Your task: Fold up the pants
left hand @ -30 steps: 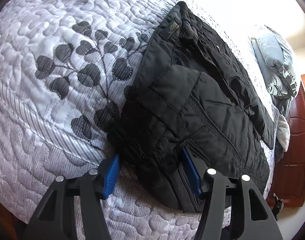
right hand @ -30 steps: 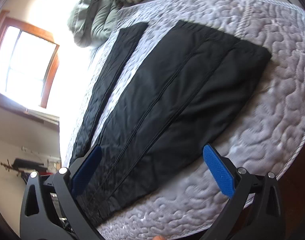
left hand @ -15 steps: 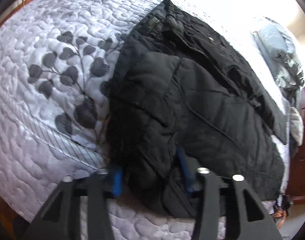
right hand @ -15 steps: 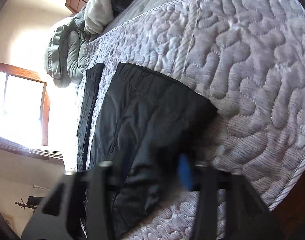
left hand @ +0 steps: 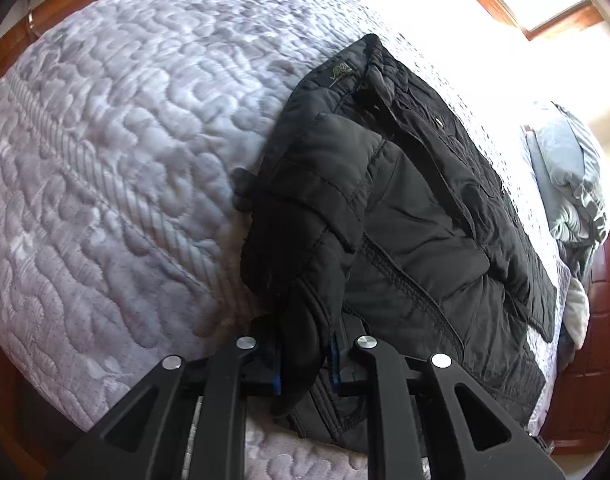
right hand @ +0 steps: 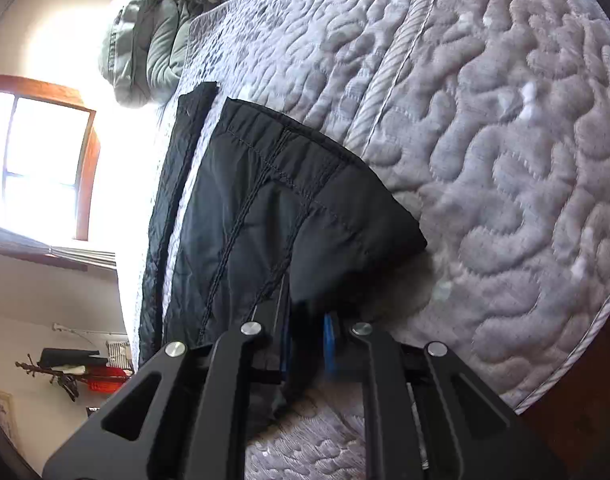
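Note:
Black quilted pants lie on a grey quilted bed. The left wrist view shows the waist end with a pocket flap and a small label. My left gripper is shut on the near waist corner, which is lifted and bunched between the blue pads. In the right wrist view the pant legs stretch away toward a window. My right gripper is shut on the near hem corner of the closer leg, which is raised off the bed. The other leg lies flat to the left.
The quilted bedspread covers the bed, and its piped edge drops off at the near right. A grey-green duvet and pillows are piled at the far end. A dark wooden dresser stands by the bed.
Both grippers went from wide open around the fabric to shut on it. The left took the waist corner, the right the hem corner, and both corners have lifted from the bed.

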`<move>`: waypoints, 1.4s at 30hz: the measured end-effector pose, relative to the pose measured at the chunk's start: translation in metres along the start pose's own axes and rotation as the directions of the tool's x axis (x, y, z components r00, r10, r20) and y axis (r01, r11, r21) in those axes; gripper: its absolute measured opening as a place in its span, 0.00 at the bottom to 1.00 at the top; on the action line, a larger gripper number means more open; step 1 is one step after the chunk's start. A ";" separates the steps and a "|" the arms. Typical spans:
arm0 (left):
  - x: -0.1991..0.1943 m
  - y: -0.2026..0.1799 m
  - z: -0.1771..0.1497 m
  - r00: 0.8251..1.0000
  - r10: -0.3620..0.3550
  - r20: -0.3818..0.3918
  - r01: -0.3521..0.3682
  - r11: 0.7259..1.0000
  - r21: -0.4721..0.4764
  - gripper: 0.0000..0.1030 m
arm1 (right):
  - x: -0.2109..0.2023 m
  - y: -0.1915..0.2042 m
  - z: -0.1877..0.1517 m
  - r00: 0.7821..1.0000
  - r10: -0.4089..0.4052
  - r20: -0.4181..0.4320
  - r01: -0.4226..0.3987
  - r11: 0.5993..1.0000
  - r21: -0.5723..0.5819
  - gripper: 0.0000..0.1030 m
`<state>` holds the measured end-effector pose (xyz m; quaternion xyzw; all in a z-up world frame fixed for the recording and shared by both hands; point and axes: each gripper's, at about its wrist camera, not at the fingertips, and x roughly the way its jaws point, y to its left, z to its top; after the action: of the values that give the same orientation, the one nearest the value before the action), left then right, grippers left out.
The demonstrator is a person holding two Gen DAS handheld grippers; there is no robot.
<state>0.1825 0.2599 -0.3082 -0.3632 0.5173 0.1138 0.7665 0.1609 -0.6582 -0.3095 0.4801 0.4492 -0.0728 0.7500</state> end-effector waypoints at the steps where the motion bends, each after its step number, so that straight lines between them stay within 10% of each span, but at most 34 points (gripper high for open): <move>1: 0.000 0.007 0.003 1.000 -0.009 -0.005 0.009 1.000 -0.014 0.17 | 0.003 0.002 -0.004 1.000 -0.014 -0.008 0.014 1.000 -0.016 0.13; 7: -0.015 0.009 0.000 0.999 0.029 0.013 -0.030 0.997 0.069 0.33 | 0.002 0.010 -0.002 0.996 -0.084 -0.035 0.082 0.996 -0.045 0.17; 10: -0.034 0.004 0.000 0.993 0.107 0.054 -0.113 0.985 0.129 0.58 | -0.010 0.021 0.002 0.984 -0.177 -0.036 0.170 0.975 -0.142 0.42; 15: -0.074 -0.026 0.048 0.980 0.074 0.184 -0.122 0.957 0.265 0.91 | -0.045 0.067 0.012 0.956 -0.279 0.089 0.293 0.897 -0.330 0.55; 17: -0.081 -0.048 0.085 0.978 0.036 0.205 -0.102 0.941 0.322 0.97 | -0.045 0.096 0.021 0.966 -0.238 0.100 0.258 0.882 -0.394 0.81; 26: 0.024 -0.099 0.233 1.000 -0.009 0.017 0.002 0.940 0.341 0.97 | 0.066 0.225 0.093 0.990 -0.116 -0.086 0.060 0.872 -0.485 0.85; 38: 0.132 -0.090 0.276 0.977 -0.025 -0.212 0.086 0.954 0.286 0.95 | 0.158 0.295 0.158 0.981 -0.129 -0.144 0.038 0.859 -0.511 0.85; 40: 0.134 -0.095 0.273 0.971 -0.034 -0.236 0.107 0.947 0.302 0.62 | 0.169 0.300 0.163 0.980 -0.129 -0.151 0.030 0.850 -0.527 0.85; 42: 0.134 -0.099 0.270 0.967 -0.030 -0.253 0.113 0.940 0.323 0.51 | 0.178 0.306 0.168 0.979 -0.129 -0.160 0.021 0.838 -0.546 0.85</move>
<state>0.4874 0.3444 -0.3280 -0.2577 0.6060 -0.0496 0.7510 0.5322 -0.5704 -0.2189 0.2356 0.5395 0.0739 0.8050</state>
